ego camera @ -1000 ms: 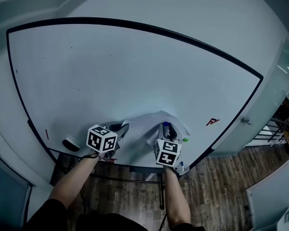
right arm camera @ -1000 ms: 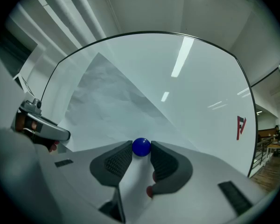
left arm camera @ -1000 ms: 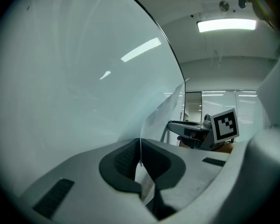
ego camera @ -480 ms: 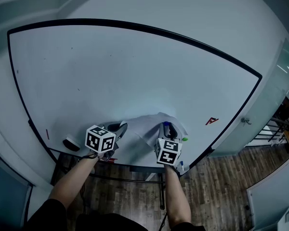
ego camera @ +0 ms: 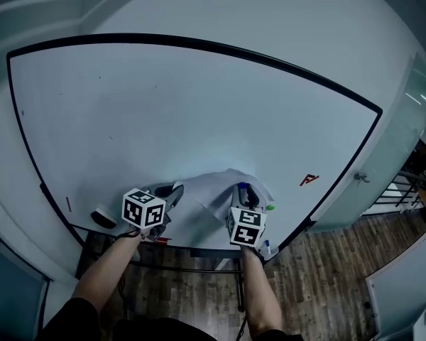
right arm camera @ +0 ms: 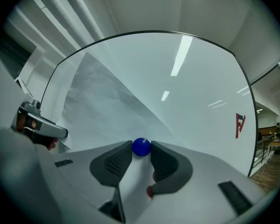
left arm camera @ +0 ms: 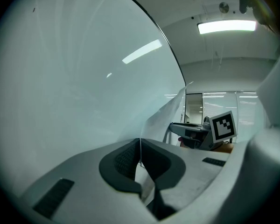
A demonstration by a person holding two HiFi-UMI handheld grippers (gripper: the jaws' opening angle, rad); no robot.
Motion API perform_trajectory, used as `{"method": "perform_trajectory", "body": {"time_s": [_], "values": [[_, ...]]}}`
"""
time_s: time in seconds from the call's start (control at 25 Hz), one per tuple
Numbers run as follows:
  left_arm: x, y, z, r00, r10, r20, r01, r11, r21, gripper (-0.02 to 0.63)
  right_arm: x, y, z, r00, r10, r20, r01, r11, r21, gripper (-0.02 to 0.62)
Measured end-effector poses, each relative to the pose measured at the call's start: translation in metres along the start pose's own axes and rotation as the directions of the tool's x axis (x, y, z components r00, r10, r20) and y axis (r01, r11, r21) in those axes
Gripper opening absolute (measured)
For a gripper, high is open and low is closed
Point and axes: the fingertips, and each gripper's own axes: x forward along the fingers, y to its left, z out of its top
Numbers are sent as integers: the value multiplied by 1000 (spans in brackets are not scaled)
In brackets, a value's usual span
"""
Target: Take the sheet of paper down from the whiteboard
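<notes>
Left tongs [left arm camera: 140, 146]: clamping edge of sheet of paper [left arm camera: 164, 119]. Right tongs [right arm camera: 141, 154]: gripping blue magnet [right arm camera: 141, 146] on whiteboard [ego camera: 199, 105].

Whiteboard [ego camera: 163, 105] with paper [ego camera: 213, 189], blue magnet [right arm camera: 141, 146]

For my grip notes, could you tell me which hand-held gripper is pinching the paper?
The left hand-held gripper: its jaws are shut on an edge of the sheet of paper, whereas the right hand-held gripper grips the blue magnet instead.
</notes>
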Motion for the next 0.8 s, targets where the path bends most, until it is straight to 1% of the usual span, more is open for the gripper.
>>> {"method": "perform_trajectory", "body": {"time_s": [0.24,0.8], "values": [[1,2,1,1000,5,-1,-5,1000,4,21,0,-1,0,1000,-4,5,4,1000,3,135],[0,5,-3,1000,12,-10,-12,1000,-24,21,-1,-6,-1,1000,-9,-2,9,1000,3,135]]}}
